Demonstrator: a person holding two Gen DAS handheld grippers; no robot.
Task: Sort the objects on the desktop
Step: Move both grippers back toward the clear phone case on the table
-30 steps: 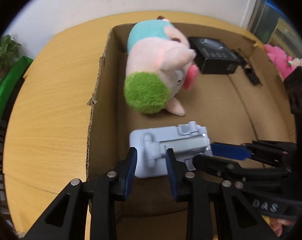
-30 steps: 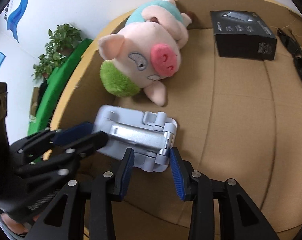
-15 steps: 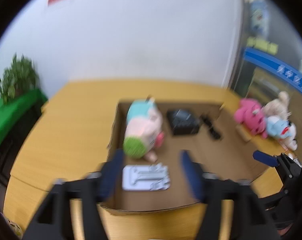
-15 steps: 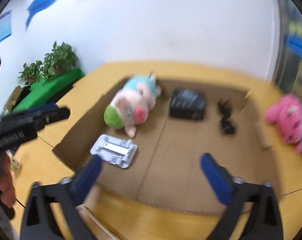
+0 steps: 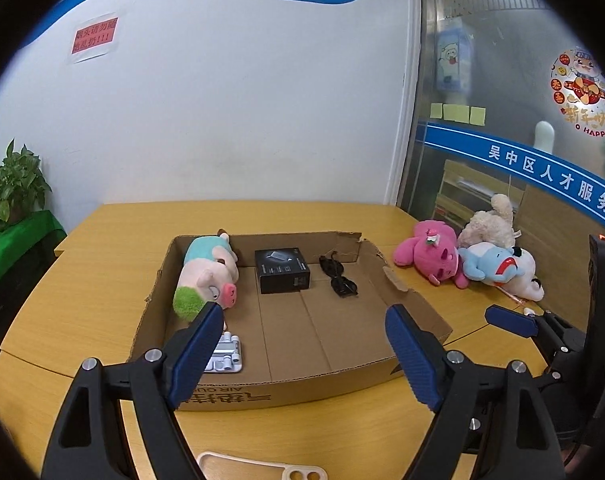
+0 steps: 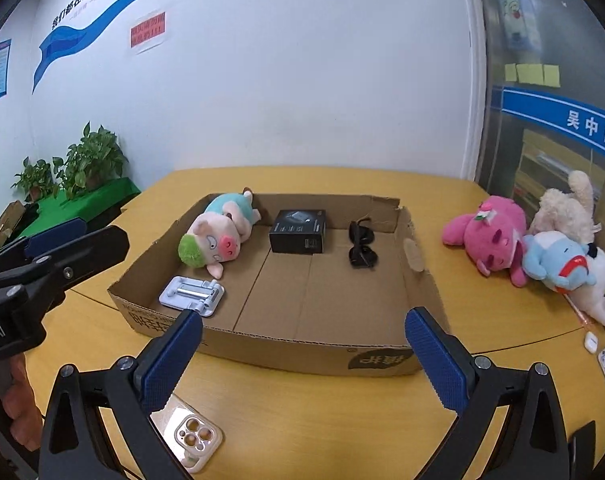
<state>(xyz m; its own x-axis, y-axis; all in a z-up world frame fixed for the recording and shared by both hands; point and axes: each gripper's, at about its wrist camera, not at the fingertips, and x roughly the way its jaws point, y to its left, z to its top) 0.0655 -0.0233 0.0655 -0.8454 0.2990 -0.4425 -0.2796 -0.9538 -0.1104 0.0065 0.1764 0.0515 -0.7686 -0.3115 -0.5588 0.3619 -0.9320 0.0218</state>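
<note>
A shallow cardboard box (image 5: 334, 376) (image 6: 286, 354) sits on the wooden table. Inside lie a pig plush (image 5: 208, 280) (image 6: 218, 234), a black box (image 5: 282, 270) (image 6: 298, 230), black sunglasses (image 5: 338, 278) (image 6: 361, 246) and a grey phone stand (image 5: 226, 354) (image 6: 192, 295) at the near left corner. My left gripper (image 5: 302, 354) is open and empty, held back in front of the box. My right gripper (image 6: 302, 356) is open and empty, also in front of the box. A beige phone case (image 5: 262, 470) (image 6: 192, 440) lies on the table near me.
Pink (image 5: 430, 254) (image 6: 490, 238), cream (image 5: 490, 222) (image 6: 564, 208) and blue-white (image 5: 498, 266) (image 6: 566, 268) plush toys lie on the table right of the box. Small white items (image 6: 600, 350) sit at the right edge. Potted plants (image 6: 74, 164) stand at the left wall.
Both grippers let go of the grey phone stand, opened wide and pulled back and up out of the box. The stand now lies in the box's near left corner.
</note>
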